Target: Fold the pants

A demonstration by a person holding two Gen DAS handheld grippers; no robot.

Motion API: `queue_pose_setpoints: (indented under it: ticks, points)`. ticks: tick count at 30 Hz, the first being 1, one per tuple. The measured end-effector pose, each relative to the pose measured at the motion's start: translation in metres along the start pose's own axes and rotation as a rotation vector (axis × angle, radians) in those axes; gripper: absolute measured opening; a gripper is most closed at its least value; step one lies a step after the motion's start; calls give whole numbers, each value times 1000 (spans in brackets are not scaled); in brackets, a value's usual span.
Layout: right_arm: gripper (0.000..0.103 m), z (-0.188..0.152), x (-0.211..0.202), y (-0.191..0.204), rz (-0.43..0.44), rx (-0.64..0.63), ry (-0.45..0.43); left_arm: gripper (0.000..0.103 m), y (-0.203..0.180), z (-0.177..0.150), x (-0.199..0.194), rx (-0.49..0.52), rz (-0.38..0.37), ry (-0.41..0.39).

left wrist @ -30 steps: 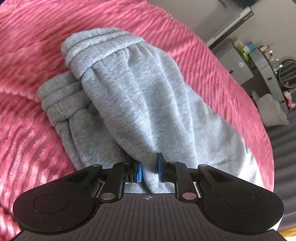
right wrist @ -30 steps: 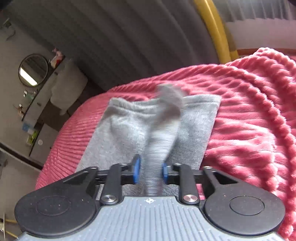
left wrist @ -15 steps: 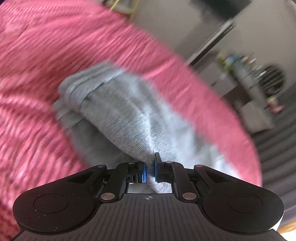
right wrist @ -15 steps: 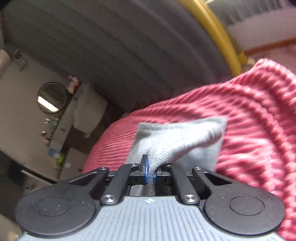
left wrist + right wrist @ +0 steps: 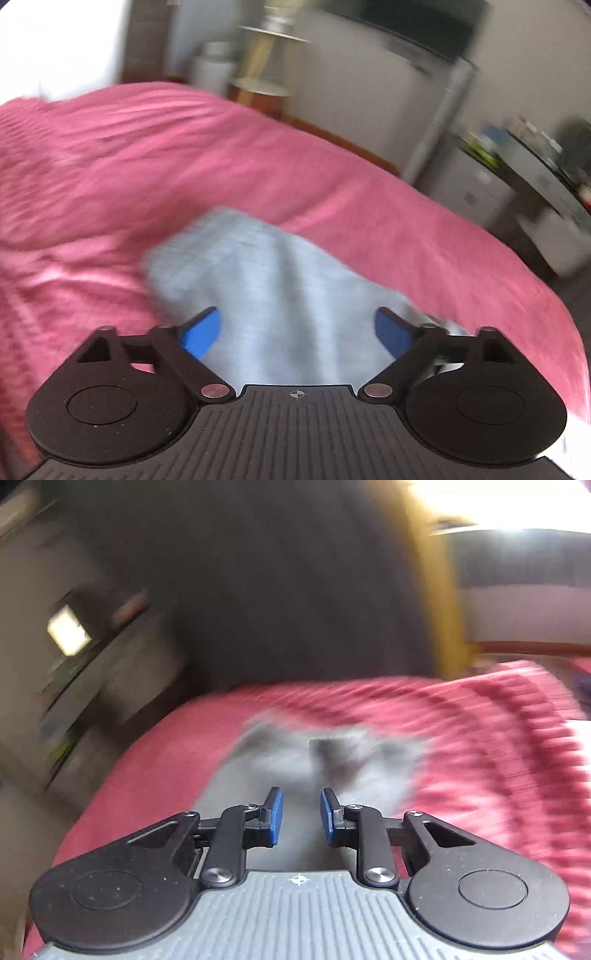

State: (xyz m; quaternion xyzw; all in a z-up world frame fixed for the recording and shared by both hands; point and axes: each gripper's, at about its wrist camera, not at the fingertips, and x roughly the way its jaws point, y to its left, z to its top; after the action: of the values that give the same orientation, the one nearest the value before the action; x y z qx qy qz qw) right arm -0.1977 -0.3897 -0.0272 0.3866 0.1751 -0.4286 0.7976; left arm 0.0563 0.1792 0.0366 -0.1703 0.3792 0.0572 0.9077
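The grey pants (image 5: 273,291) lie bunched on the pink ribbed bedspread (image 5: 184,166). Both views are blurred by motion. My left gripper (image 5: 297,332) is wide open just above the grey fabric, with nothing between its blue pads (image 5: 201,332). In the right wrist view the pants (image 5: 295,760) lie ahead on the bedspread (image 5: 480,738). My right gripper (image 5: 301,819) is part open over the cloth, its blue pads (image 5: 275,819) apart, and no fabric is pinched between them.
A white cabinet (image 5: 388,110) and a dresser with small items (image 5: 517,177) stand beyond the bed's far edge. A dark curtain (image 5: 277,590) and a yellow pole (image 5: 439,590) rise behind the bed in the right wrist view.
Both grippers were shut on the pants fabric half a second ago. Both have opened and let the cloth drop, and both have pulled up and back from it.
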Motion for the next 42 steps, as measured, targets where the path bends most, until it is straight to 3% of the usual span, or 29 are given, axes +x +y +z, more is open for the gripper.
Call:
queue_pose_setpoints:
  ticks: [3,5,6,9,11,13,16,21,23,27,32,35,38,42]
  points:
    - [25,-30,24,32,131,-144,197,96,-43,-20,31,103,-54,106]
    - [30,-55,41,44,126,-243,306,93,-63,-36,54,192,-65,197]
    - [30,-65,43,47,97,-282,315,86,-68,-43,63,237,-57,220]
    - [34,-80,36,60,73,-439,253,82,-73,-55,81,327,2,241]
    - [36,-76,36,73,46,-482,230,82,-72,-52,85,310,-18,229]
    - [39,-67,38,85,96,-487,202,82,-73,-48,85,272,-61,202]
    - [44,-82,36,105,171,-546,209,82,-89,-46,87,277,-115,177]
    - [51,-109,63,134,113,-741,204,80,-120,-44,110,302,-144,157]
    - [53,-112,68,140,100,-789,174,73,-132,-46,127,331,-139,168]
    - [54,-96,98,148,71,-782,147,67,-140,-54,153,374,-97,174]
    - [59,-60,131,141,0,-771,88,67,-141,-51,164,434,-65,76]
    - [60,-33,155,135,-136,-784,37,65,-133,-44,174,418,5,35]
    - [59,4,155,124,-232,-715,2,66,-124,-36,175,387,14,21]
    - [67,17,149,113,-162,-741,84,72,-120,-25,167,355,-15,31]
